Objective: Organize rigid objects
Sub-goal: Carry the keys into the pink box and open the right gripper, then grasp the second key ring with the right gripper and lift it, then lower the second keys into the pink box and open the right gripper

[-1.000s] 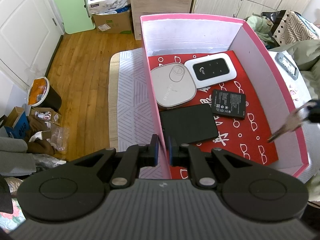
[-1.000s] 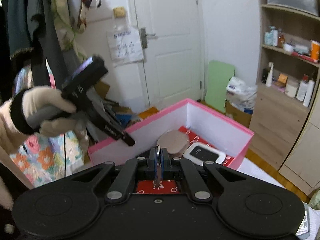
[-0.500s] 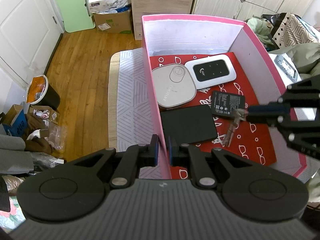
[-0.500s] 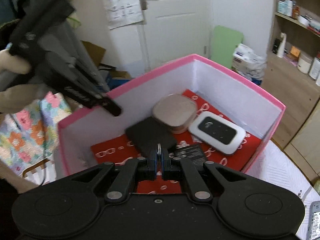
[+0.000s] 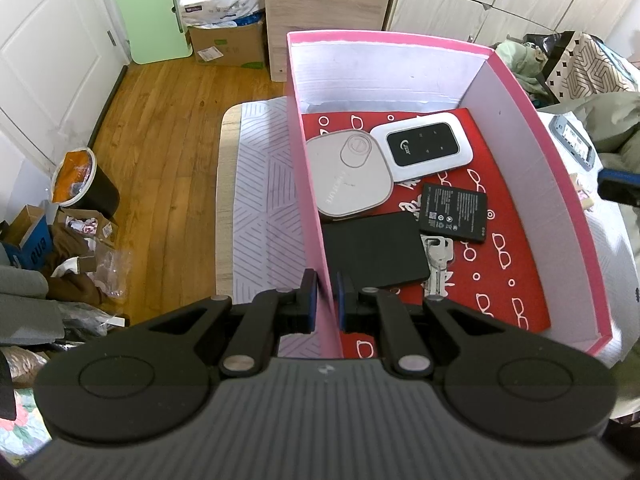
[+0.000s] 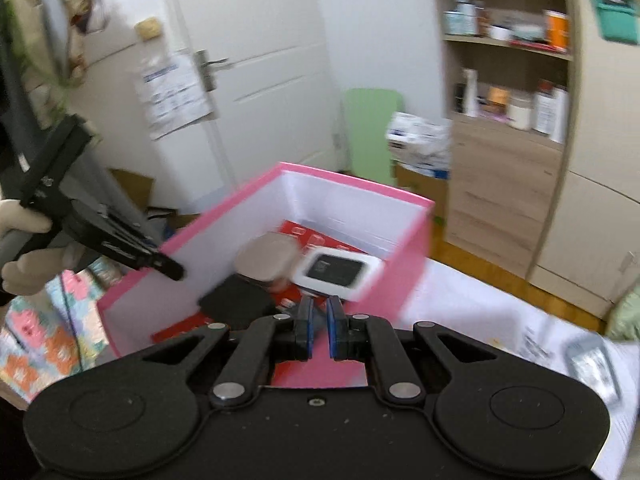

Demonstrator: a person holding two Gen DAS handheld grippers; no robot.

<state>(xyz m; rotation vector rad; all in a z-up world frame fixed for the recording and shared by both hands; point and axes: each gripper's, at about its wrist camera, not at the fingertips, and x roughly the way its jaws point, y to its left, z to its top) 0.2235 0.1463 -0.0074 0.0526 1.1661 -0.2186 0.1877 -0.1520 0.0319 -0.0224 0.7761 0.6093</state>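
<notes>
Pink box wall [image 5: 310, 184]: your left gripper [image 5: 324, 300] is clamped shut on it, evidently to steady the box. Keys [image 5: 438, 258] lie inside on the red liner between black pad [image 5: 374, 250] and battery [image 5: 456, 212]. Your right gripper [image 6: 319, 326], jaws opening, holds nothing.

Hidden, cropped and blurred parts

Right wrist view is smeared; the box [image 6: 224, 232] contents lack detail. The keys [image 5: 438, 264] lie partly under the black pad [image 5: 374, 254]. Right gripper [image 5: 618, 186] is cropped at the edge.
</notes>
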